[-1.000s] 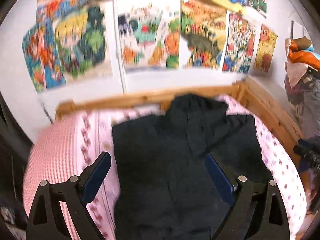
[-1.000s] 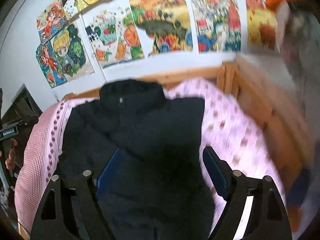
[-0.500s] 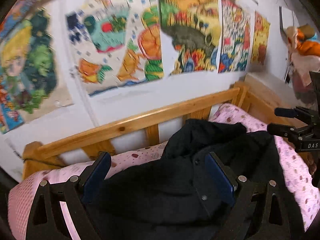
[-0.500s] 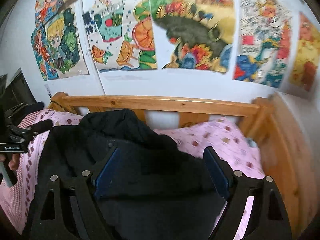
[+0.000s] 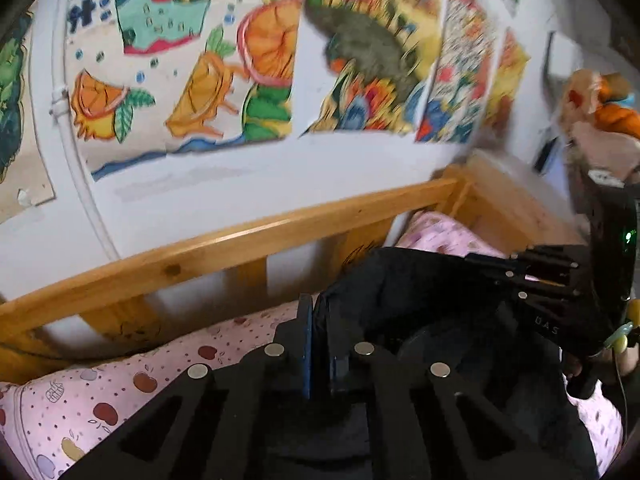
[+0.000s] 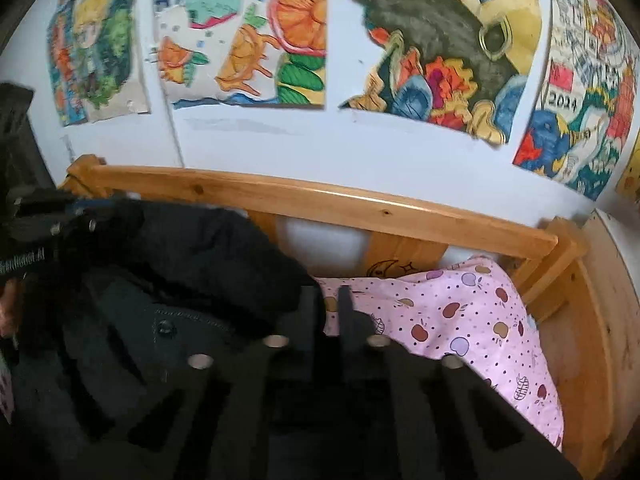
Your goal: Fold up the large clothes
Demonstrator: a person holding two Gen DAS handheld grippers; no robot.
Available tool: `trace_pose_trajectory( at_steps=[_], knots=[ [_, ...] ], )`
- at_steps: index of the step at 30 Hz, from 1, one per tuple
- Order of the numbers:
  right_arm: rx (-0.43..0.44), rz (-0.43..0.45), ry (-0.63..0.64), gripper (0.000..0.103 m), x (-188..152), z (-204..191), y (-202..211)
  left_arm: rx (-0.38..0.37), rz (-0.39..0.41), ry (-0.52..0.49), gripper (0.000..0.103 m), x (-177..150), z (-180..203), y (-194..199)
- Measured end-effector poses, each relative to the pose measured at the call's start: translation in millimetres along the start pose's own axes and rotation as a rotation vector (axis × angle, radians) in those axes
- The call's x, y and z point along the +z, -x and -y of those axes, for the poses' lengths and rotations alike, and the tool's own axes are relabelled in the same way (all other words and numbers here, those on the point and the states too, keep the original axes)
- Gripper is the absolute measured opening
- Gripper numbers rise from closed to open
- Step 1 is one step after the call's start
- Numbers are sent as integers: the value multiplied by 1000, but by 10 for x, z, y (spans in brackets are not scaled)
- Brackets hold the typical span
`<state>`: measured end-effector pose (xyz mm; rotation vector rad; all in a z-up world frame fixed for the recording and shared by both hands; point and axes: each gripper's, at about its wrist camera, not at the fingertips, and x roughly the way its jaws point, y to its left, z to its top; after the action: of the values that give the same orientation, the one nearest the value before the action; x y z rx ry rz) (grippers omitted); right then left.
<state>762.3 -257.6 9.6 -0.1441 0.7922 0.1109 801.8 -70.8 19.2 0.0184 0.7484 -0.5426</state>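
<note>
Pink apple-print bedsheet point(image 6: 460, 320), black padded jacket point(image 5: 420, 292) upon it. Left gripper point(image 5: 316, 320), right gripper point(image 6: 332, 308) clamped on jacket's top edge. Grasp step; next, draw toward hem.

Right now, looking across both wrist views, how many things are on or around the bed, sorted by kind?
Black padded jacket: 1
Pink apple-print bedsheet: 1
Wooden bed frame: 1
Colourful wall posters, fully or partly visible in the right wrist view: 4
Grippers, left gripper and right gripper: 2
Total: 9
</note>
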Motion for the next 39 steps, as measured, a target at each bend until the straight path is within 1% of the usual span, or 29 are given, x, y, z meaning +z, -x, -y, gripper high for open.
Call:
trace_pose_trajectory(
  at_steps=[3, 5, 7, 9, 11, 13, 16, 17, 18, 21, 23, 25, 26, 27, 30, 31, 32, 33, 34, 35, 36, 37, 38, 39],
  knots=[
    [86, 54, 14, 3, -169, -55, 375, -78, 68, -44, 5, -101, -27, 271],
    [115, 68, 49, 3, -305, -86, 578, -123, 98, -88, 5, -200, 1, 434],
    [147, 70, 56, 3, -471, -108, 721, -175, 117, -153, 4, -364, 66, 612],
    [176, 44, 48, 3, -645, -111, 762, -207, 115, -224, 4, -535, 158, 740],
    [184, 6, 58, 3, -792, -126, 721, -227, 76, -297, 4, -744, 275, 809],
    [190, -36, 61, 3, -921, -133, 631, -219, -3, -382, 4, -963, 413, 764],
    [205, -104, 46, 3, -1063, -143, 410, -127, -152, -493, 4, -1231, 594, 530],
    [206, -121, 39, 3, -1090, -162, 357, -109, -182, -504, 4, -1282, 612, 466],
    [203, -151, 30, 3, -1131, -176, 252, -87, -234, -509, 4, -1328, 640, 336],
    [194, -203, -3, 3, -1281, -199, 14, -46, -336, -475, 4, -1377, 643, 18],
    [188, -212, -29, 3, -1388, -186, -144, -21, -373, -468, 4, -1437, 655, -154],
    [174, -221, -29, 3, -1460, -208, -235, -12, -410, -429, 4, -1504, 637, -350],
    [172, -217, -36, 3, -1480, -199, -244, -11, -408, -421, 4, -1510, 627, -382],
    [179, -201, -49, 3, -1486, -177, -204, -20, -377, -423, 5, -1511, 617, -344],
    [227, -165, -72, 5, -1430, -94, 77, -85, -297, -414, 7, -1454, 559, -33],
    [246, -146, -73, 6, -1403, -70, 204, -102, -283, -405, 9, -1443, 535, 73],
    [270, -110, -66, 9, -1350, -22, 394, -126, -261, -384, 10, -1386, 502, 246],
    [275, -84, -59, 12, -1306, 12, 505, -147, -238, -375, 12, -1335, 485, 383],
    [262, -31, -52, 21, -1203, 76, 684, -163, -209, -373, 14, -1291, 478, 493],
    [249, -5, -54, 33, -1137, 126, 753, -177, -168, -369, 15, -1237, 475, 611],
    [232, 32, -71, 37, -1013, 204, 821, -203, -106, -349, 20, -1131, 458, 753],
    [228, 57, -90, 38, -919, 264, 835, -230, -64, -318, 30, -1055, 449, 842],
    [226, 83, -122, 38, -800, 353, 820, -254, -20, -283, 36, -956, 426, 894],
    [208, 101, -163, 38, -675, 443, 756, -259, 13, -253, 51, -893, 421, 920]
  ],
)
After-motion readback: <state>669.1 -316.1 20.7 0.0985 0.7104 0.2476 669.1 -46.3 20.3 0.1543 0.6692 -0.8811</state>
